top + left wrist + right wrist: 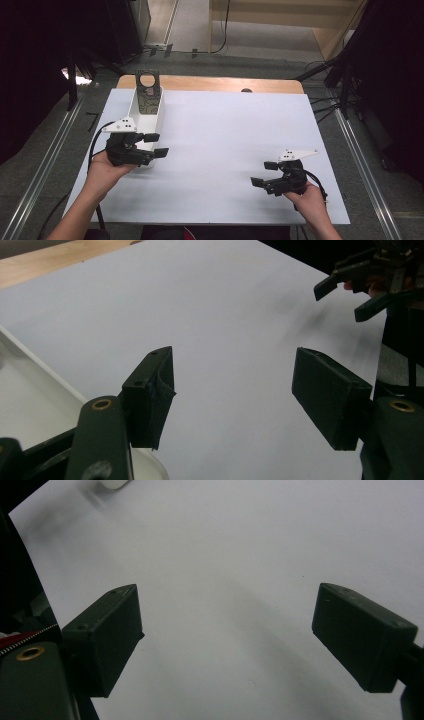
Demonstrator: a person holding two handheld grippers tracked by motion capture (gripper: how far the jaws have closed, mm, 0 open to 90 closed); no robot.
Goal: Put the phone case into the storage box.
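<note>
Left hand-held gripper (154,144) has its jaws spread with nothing between them, and it sits right at the near end of the white bin (148,111), partly over its rim. In the left gripper view you can see the bin's pale wall (35,390) just beside the left jaw, and bare white sheet between the two pads. Right hand-held gripper (264,174) is also spread and holding nothing, parked low over the sheet near the worktop's near right corner, well apart from the bin.

The bin is a long narrow thing running front to back near the left edge of the worktop (225,130), with a dark patterned plate with a round hole (148,80) standing at its far end, up by the wooden far edge. Can't tell what, if anything, is inside.

My read: this is the approach step, with the left one lining up on the bin and no grip made yet. Next move probably calls for getting one pad inside the wall and one outside, then closing on the rim. The right one looks like it's just waiting, maybe to steady or take over.
</note>
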